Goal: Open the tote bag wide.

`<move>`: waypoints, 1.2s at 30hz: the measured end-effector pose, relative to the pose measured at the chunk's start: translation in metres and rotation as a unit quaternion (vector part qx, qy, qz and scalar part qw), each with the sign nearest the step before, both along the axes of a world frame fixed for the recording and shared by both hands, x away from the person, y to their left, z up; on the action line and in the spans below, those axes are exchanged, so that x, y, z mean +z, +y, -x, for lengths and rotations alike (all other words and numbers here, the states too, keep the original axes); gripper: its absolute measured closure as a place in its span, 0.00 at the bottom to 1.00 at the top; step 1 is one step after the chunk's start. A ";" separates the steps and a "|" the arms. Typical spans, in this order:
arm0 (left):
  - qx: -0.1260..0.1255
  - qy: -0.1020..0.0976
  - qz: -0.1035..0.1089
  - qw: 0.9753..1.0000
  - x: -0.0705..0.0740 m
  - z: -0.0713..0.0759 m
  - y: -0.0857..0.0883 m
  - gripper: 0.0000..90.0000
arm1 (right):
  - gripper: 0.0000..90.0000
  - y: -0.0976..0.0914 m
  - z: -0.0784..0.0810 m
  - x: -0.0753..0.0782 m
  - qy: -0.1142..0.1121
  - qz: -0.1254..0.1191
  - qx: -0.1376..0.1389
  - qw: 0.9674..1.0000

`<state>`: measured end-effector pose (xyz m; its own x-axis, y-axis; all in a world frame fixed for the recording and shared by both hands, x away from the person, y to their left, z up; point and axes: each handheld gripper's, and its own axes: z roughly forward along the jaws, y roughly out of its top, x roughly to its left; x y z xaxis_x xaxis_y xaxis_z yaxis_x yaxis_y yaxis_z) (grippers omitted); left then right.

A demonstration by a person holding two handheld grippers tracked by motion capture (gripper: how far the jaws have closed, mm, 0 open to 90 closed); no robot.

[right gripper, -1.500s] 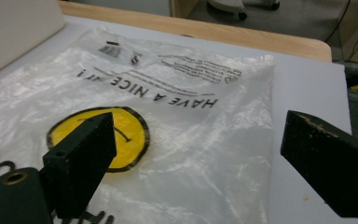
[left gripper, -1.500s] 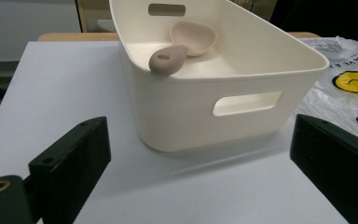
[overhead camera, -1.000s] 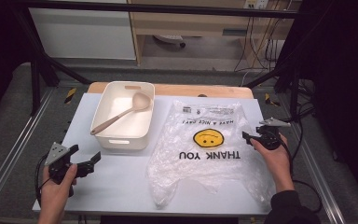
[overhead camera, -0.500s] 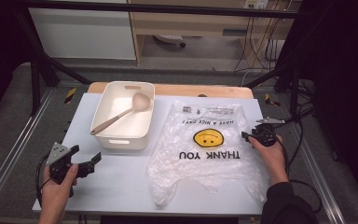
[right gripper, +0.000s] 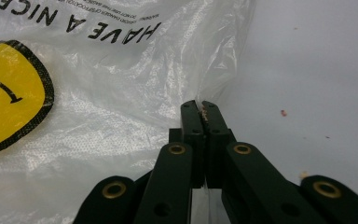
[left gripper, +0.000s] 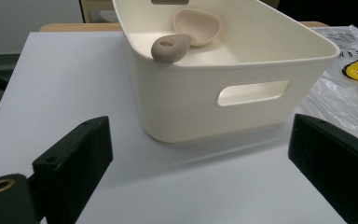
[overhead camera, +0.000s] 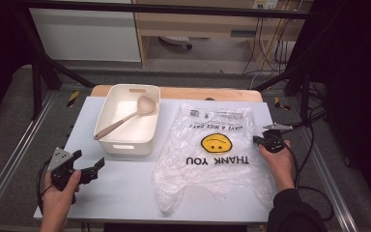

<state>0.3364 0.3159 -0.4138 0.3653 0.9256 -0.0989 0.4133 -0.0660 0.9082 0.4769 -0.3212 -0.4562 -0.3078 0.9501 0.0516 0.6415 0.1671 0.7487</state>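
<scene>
A clear plastic bag [overhead camera: 212, 154] printed with a yellow smiley and "THANK YOU" lies flat on the right half of the white tabletop [overhead camera: 121, 193]. My right gripper [overhead camera: 257, 140] sits at the bag's right edge. Its jaws have just been closing and now stand shut, pinching a fold of the bag's film [right gripper: 98, 93] at the right gripper's tips [right gripper: 204, 106]. My left gripper [overhead camera: 88, 160] is held open near the front left. The left gripper [left gripper: 200, 126] faces the white bin [left gripper: 191, 107], with nothing between its jaws.
The white bin [overhead camera: 125, 143] stands left of the bag. A beige spoon [overhead camera: 125, 120] lies in it, its handle end [left gripper: 170, 47] resting on the rim. Metal frame rails run along both sides of the table, and cables trail at the right.
The right hand has sunk a little toward the bag's right edge and its jaws have shut on the film. The left hand has stayed put.
</scene>
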 end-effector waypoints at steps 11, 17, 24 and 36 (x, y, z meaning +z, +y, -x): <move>0.004 0.001 -0.001 1.000 -0.001 0.000 0.001 0.07 | 1.00 -0.026 -0.006 0.002 -0.020 -0.020 -0.116 0.993; 0.007 0.001 0.000 1.000 0.000 -0.001 0.001 0.07 | 0.78 -0.033 0.001 0.003 -0.027 -0.048 -0.117 0.992; 0.010 -0.002 0.004 1.000 0.000 0.000 0.002 0.07 | 0.33 -0.024 0.019 0.033 -0.060 -0.003 -0.098 0.993; 0.005 -0.008 0.003 1.000 0.003 0.001 0.002 0.07 | 0.14 0.023 0.067 0.060 -0.084 0.004 -0.019 0.996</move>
<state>0.3355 0.3176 -0.4109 0.3586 0.9282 -0.0993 0.3987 -0.0561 0.9154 0.4097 -0.2985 -0.3966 -0.2743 0.9616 -0.0052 0.5135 0.1511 0.8447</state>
